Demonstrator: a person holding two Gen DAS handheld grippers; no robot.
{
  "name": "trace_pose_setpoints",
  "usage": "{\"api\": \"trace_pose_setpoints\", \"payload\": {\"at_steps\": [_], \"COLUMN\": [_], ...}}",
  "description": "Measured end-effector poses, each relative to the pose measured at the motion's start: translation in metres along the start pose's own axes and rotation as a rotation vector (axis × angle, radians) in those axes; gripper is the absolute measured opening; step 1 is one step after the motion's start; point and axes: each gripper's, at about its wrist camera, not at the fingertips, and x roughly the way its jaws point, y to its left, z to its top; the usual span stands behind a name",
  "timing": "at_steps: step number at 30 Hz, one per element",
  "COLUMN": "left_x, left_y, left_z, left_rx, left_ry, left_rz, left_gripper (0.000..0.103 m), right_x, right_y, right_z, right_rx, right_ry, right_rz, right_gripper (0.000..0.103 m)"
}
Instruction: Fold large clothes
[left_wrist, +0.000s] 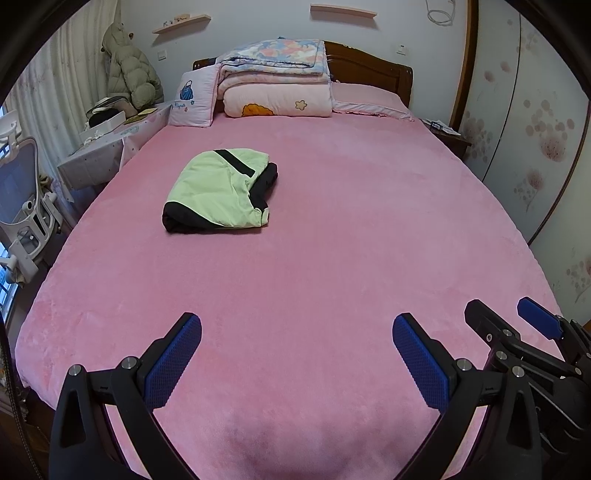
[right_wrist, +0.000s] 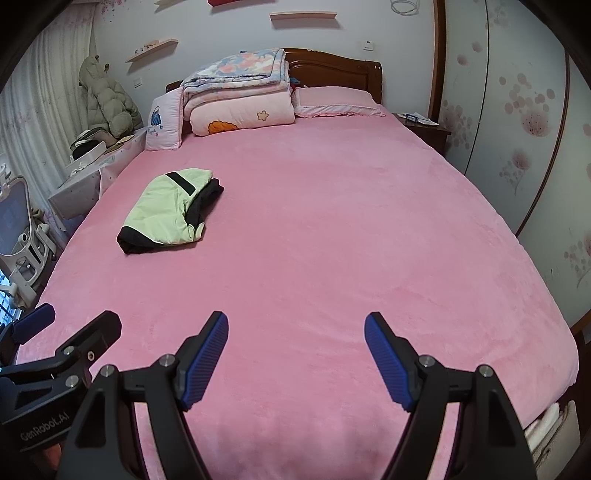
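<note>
- The jacket (left_wrist: 221, 190), green with black trim, is lying folded into a compact bundle on the bed (left_wrist: 332, 221), in the upper left of the left wrist frame, well apart from both grippers
- In the right wrist frame the jacket (right_wrist: 168, 212) is sitting at mid left, clear of the quilts (right_wrist: 240, 99) stacked at the headboard
- The left gripper (left_wrist: 297, 360) is hovering over the near edge of the bed at the bottom of the frame; its fingers (left_wrist: 173, 363) are standing spread, with nothing between them
- The right gripper (right_wrist: 295, 360) is likewise hovering at the bottom centre of its frame; its fingers (right_wrist: 388, 363) are spread wide and gripping nothing
- Each gripper is showing in the other's view: the right gripper (left_wrist: 513, 321) at lower right, the left gripper (right_wrist: 70, 325) at lower left
- Step in hand, as judged: the fold is looking complete, or nearly so, and both grippers are idling clear of the garment
- Next move, as judged: if any tidying is needed, both grippers are needing to reach toward the upper left, then close on the bundle's edges; no other loose garment is showing on the bed
</note>
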Motion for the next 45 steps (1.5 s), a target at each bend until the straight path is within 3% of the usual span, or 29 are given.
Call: {"api": "trace_pose_setpoints", "payload": {"at_steps": [45], "left_x": [0.0006], "left_y": [0.0035], "left_z": [-0.0090], "left_rx": [-0.006], "left_ry": [0.016], "left_rz": [0.026], "left_gripper": [0.103], "right_x": [0.0046], "right_y": [-0.0013], "right_z": [-0.0085], "right_rx": [-0.008], "right_ry": [0.015], "right_rz": [0.000], "right_gripper": [0.077]}}
